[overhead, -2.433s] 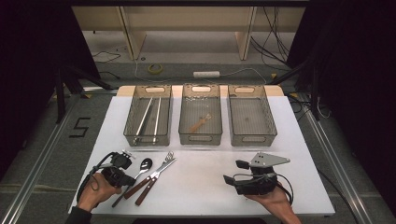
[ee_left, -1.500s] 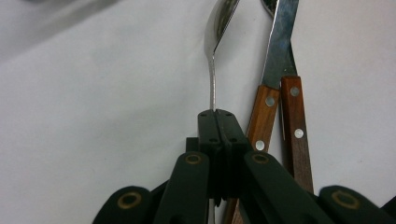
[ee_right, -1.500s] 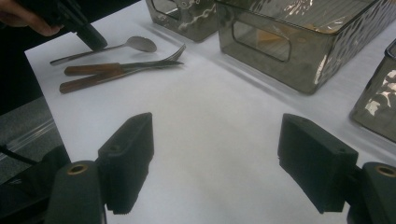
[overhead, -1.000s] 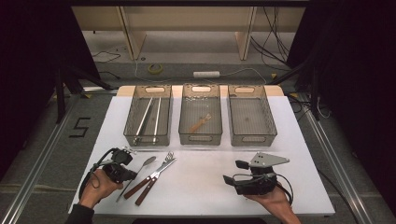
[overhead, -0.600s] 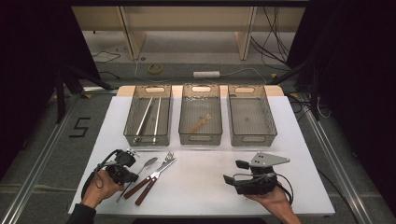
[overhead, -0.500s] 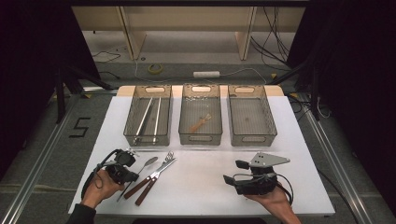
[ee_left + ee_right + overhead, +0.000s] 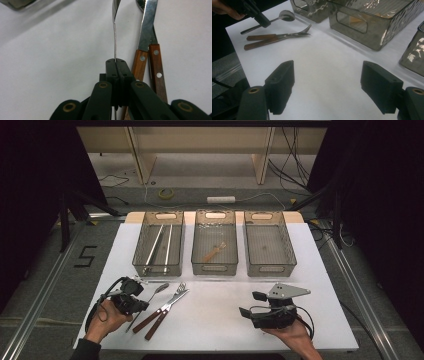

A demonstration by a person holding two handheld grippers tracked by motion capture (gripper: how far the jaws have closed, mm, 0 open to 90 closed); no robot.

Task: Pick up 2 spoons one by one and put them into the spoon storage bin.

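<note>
At the lower left of the high view, the left gripper [image 7: 134, 301] sits in the person's left hand [image 7: 106, 319] on the white table [image 7: 215, 320]. Its jaws are pinched tight on the thin handle of a spoon [image 7: 150, 299], which runs from the jaws up and right to its bowl just below the left tray. In the left gripper view the two black pads [image 7: 110, 68] meet with the spoon's steel handle [image 7: 115, 35] clamped edge-on between them and rising to the top of the frame.

Just right of the spoon lie a knife [image 7: 160, 309] and a fork [image 7: 167, 312] with brown wooden handles, side by side and slanting toward the upper right, their metal ends crossing. In the left gripper view their wooden handles [image 7: 147, 65] lie just right of the pads.

Across the middle of the high view stand three clear trays in a row: the left tray [image 7: 144, 250] holds long metal pieces, the middle tray [image 7: 199, 245] holds a small wooden piece, and the right tray [image 7: 287, 252] looks bare.

At the lower right, the right gripper [image 7: 248, 306] rests in the right hand [image 7: 292, 335], well apart from the cutlery. In the right gripper view its jaws stand wide apart over bare table, with nothing between them.
</note>
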